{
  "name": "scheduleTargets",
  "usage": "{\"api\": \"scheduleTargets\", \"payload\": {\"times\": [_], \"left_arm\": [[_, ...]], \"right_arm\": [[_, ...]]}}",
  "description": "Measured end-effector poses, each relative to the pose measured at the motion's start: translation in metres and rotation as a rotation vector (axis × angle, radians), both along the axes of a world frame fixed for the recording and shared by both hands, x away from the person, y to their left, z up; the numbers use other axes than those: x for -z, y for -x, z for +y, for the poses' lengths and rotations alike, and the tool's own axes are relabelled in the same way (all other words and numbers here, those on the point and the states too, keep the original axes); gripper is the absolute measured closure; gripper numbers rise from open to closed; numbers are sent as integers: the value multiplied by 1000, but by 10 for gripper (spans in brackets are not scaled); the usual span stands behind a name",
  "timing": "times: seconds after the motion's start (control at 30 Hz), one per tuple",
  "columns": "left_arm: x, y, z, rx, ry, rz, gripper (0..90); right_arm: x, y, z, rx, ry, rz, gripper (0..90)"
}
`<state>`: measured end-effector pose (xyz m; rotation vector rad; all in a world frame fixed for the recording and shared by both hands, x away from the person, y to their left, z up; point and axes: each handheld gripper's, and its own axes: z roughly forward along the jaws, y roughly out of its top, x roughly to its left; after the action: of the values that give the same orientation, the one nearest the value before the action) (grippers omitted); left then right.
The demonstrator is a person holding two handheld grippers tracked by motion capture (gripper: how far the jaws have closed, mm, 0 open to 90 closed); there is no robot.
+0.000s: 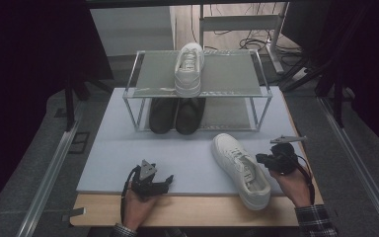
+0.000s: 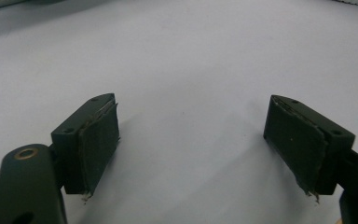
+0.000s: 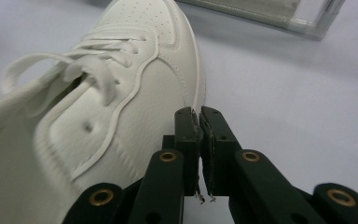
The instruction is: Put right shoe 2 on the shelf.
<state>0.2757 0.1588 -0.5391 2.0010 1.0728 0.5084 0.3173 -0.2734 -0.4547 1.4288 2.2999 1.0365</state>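
One white sneaker [image 1: 241, 170] lies loose on the pale mat [image 1: 187, 158] at the lower right of the high view, toe pointing up-left toward the rack [image 1: 197, 91] and heel near the mat's front edge; its mate [image 1: 188, 68] already sits on the rack's top shelf at upper centre, so I judge the job about half done, with the lift and the placing beside that mate yet to come. A dark pair [image 1: 176, 114] fills the lower shelf. The loose shoe looks clean and smooth, with perforations on the toe cap, raised stitched panels along the side and flat white laces lying slack across the tongue; in the right gripper view it fills the left half of the frame. The right gripper [image 3: 199, 122] rests just beside the shoe's flank, its jaws nearly together with only a thin slit between the pads and nothing held. The left gripper [image 2: 193, 140], at the lower left of the high view and well apart from the shoe, has its jaws spread wide over bare mat, holding nothing.
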Motion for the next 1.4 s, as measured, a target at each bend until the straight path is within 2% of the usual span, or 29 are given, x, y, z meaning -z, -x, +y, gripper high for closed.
{"api": "scheduleTargets", "payload": {"times": [0.33,0.67,0.87,1.07,1.23,1.4], "left_arm": [[0,0,0,0,0,0,177],[0,0,0,-1,-1,0,177],[0,0,0,-2,-1,0,177],[0,0,0,-1,-1,0,177],[0,0,0,-2,0,0,177],[0,0,0,-1,0,0,177]], "right_arm": [[-16,24,-10,-20,11,-46,780],[-29,47,-12,-54,-30,-63,700],[-30,47,-8,-77,-47,-56,631],[-25,41,3,-101,-30,-54,594],[-19,34,11,-108,-14,-46,599],[-16,30,12,-106,-4,-46,679]]}}
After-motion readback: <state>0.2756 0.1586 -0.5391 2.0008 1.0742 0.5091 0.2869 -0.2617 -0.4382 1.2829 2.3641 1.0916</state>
